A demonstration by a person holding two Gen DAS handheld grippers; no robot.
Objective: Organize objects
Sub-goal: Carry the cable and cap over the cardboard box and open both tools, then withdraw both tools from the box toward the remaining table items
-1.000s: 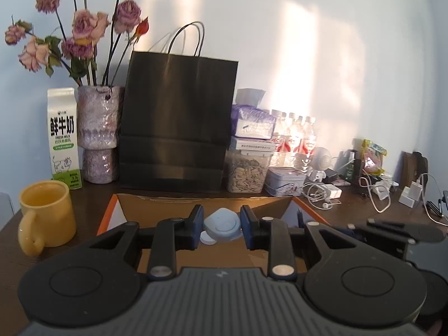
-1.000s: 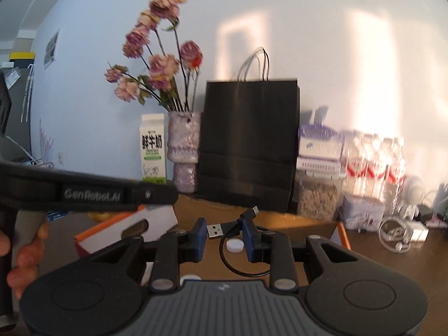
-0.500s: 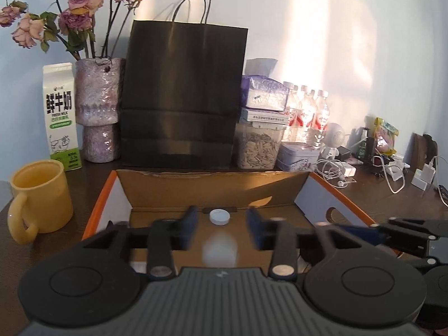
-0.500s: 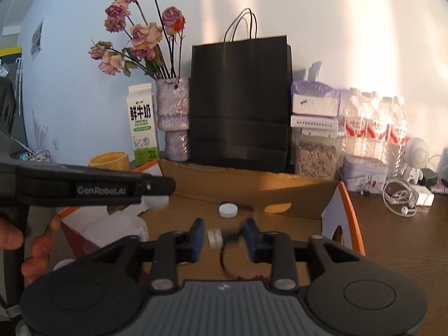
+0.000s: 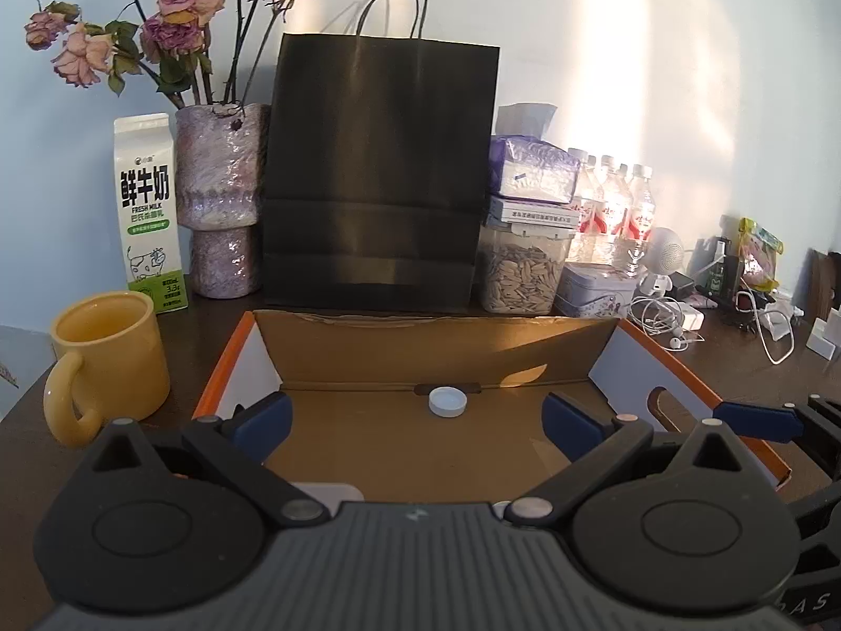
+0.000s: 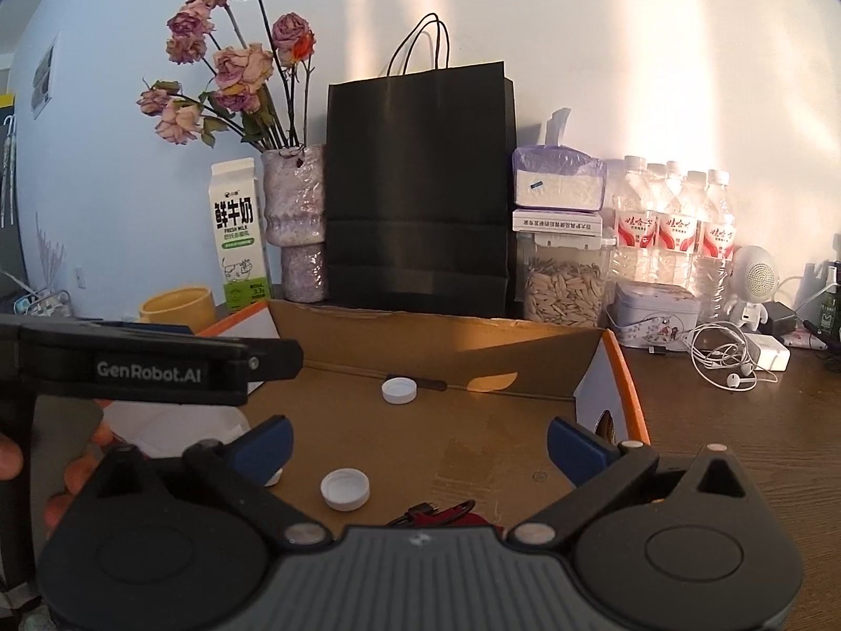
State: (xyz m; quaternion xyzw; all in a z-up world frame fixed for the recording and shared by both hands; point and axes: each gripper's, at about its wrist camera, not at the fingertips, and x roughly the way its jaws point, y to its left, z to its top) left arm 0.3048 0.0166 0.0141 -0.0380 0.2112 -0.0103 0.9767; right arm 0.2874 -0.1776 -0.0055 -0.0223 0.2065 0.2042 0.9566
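Each black hand-held gripper has blue fingertip pads and silver pivots (one reads "GenRobot.AI").

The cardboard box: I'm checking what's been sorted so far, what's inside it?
Inside the cardboard box: a white cap by the back wall, another cap nearer, and a dark cable. The right gripper's body covers the near floor.

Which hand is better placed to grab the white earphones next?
Right. The earphones lie on the table past the box's right wall, the right gripper's side, and its opening jaws hold nothing. The left gripper, also opening empty, is farther left.
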